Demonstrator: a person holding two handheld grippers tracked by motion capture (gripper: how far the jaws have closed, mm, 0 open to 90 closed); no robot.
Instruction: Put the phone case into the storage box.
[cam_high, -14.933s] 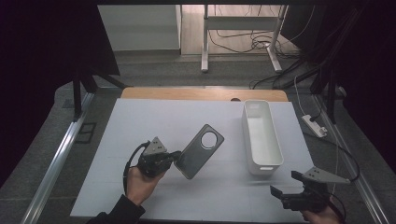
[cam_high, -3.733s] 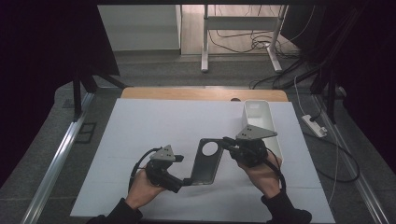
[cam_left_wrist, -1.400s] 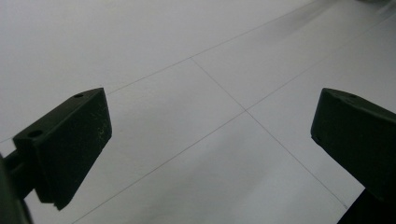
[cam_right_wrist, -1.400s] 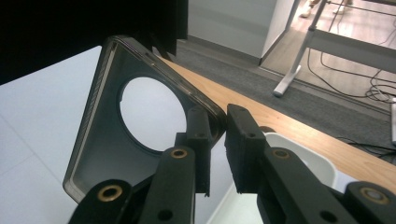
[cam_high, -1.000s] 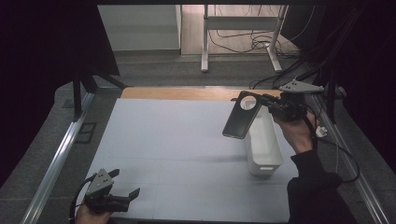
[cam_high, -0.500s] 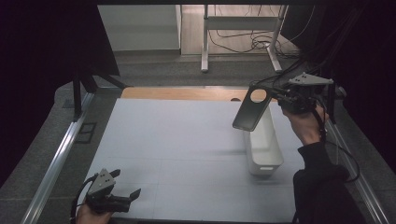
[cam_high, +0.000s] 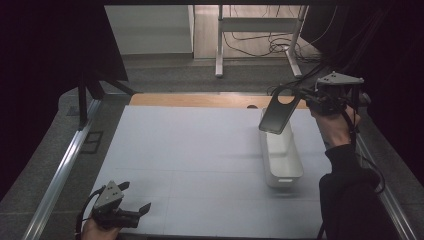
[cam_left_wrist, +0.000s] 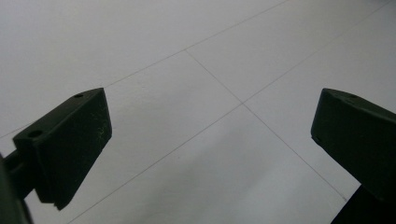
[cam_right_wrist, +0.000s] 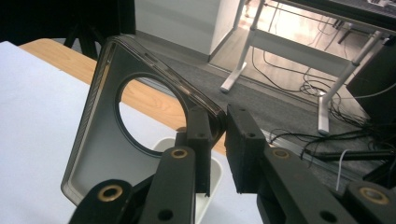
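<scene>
The right tool (cam_right_wrist: 217, 140) pinches a thin grey plate (cam_right_wrist: 107, 144) with a round hole, above a white oblong bin (cam_high: 281, 159). The left tool (cam_left_wrist: 210, 140) gapes wide over the matte white surface (cam_high: 190, 160).

- No text, label, brand, number or sign can be read anywhere.
- The grey phone case (cam_right_wrist: 135, 140), the white bin (cam_high: 281, 159) and the white table (cam_high: 190, 160) bear no readable marks.
</scene>
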